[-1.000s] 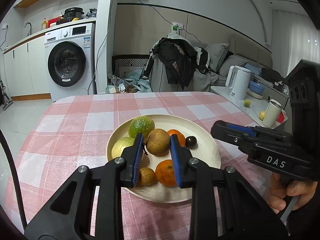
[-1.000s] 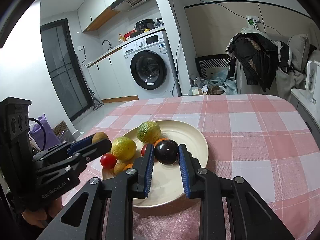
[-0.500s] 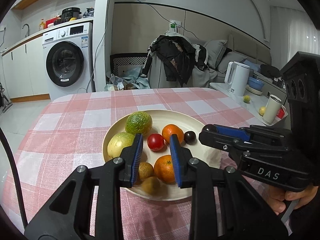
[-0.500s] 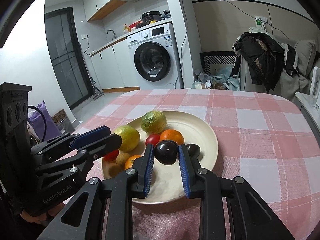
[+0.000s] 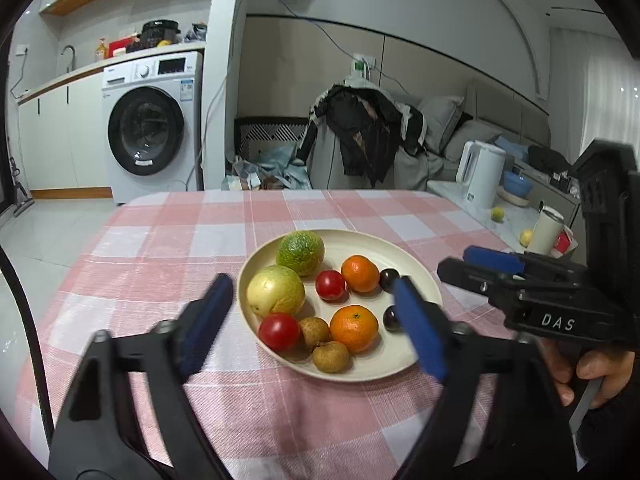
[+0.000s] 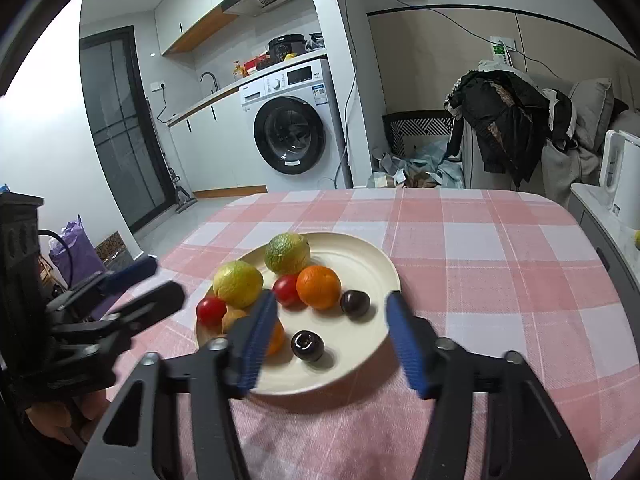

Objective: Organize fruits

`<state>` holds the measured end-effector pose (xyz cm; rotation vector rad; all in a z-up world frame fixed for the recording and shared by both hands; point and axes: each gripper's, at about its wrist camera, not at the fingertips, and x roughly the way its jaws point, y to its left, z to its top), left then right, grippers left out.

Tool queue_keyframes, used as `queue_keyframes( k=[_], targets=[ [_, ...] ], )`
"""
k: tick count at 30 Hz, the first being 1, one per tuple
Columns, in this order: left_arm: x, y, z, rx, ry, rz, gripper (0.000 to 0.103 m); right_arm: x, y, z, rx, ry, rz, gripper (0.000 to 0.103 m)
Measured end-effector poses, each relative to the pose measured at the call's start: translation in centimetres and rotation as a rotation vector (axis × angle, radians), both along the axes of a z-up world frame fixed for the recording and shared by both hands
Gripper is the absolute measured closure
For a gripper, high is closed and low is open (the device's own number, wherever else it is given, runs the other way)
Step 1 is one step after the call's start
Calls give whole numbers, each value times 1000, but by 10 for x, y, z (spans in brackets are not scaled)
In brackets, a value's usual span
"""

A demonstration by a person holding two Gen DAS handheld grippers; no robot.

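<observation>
A cream plate [image 5: 360, 240] on the pink checked cloth holds a green citrus [image 5: 301, 252], a yellow-green fruit [image 5: 276, 295], two oranges [image 5: 354, 328], two red tomatoes [image 5: 279, 331], two brown longans [image 5: 330, 356] and two dark plums [image 5: 392, 317]. My left gripper [image 5: 312, 286] is open above the plate's near side with nothing in it. My right gripper [image 6: 331, 300] is open too, its pads straddling a dark plum [image 6: 307, 345] that lies on the plate [image 6: 360, 256]. Each gripper shows at the edge of the other's view: the right gripper [image 5: 480, 268] and the left gripper [image 6: 148, 280].
The table's far edge is rounded. A low side counter [image 5: 512, 216] at the right carries a white kettle [image 5: 480, 174], a cup and small fruits. Behind the table stand a clothes-draped chair [image 5: 360, 136] and a washing machine [image 5: 146, 128]. A hand [image 5: 600, 368] holds the right gripper.
Both grippers have opened wide and drawn back from the plate. The brown fruit left my left gripper and the dark plum left my right gripper; both now lie on the plate.
</observation>
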<state>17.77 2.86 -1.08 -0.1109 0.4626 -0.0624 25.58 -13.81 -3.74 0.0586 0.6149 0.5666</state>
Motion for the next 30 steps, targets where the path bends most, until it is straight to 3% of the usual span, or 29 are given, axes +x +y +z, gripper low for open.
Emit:
queue_keyframes(
  k=[2, 5, 16, 30],
  targets=[
    [-11, 2, 4, 2, -8, 2, 17, -5, -2, 1, 2, 0, 10, 16],
    [-27, 4, 8, 12, -14, 10, 3, -16, -5, 4, -11, -27, 12, 1],
    [-73, 3, 11, 35, -28, 55, 1, -57, 4, 2, -82, -88, 97, 0],
    [-79, -1, -1, 44, -13, 39, 1, -72, 2, 2, -51, -152, 92, 0]
  ],
)
